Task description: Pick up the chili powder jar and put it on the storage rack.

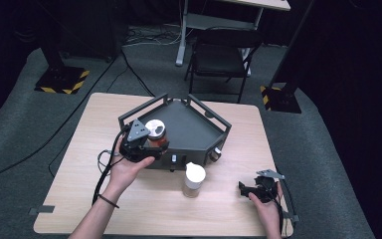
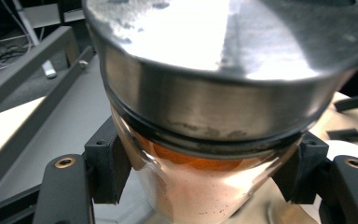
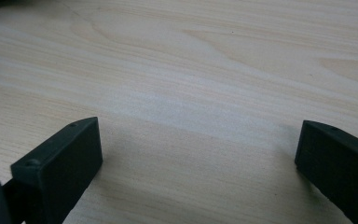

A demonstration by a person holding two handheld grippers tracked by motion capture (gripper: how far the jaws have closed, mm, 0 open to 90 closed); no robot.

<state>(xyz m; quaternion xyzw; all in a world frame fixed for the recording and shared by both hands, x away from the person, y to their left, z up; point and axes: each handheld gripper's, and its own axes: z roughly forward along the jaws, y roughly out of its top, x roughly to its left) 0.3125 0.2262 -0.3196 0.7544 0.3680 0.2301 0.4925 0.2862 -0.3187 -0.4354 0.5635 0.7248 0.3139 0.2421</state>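
Spice jar: clamped by left hand-held gripper over tray; smooth glass may slip. Right hand-held gripper: open, empty.

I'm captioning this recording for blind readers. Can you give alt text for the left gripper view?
The left gripper clamps a glass jar of orange-red powder just below its wide metal lid. Behind it lie the dark grey tray and its rail.
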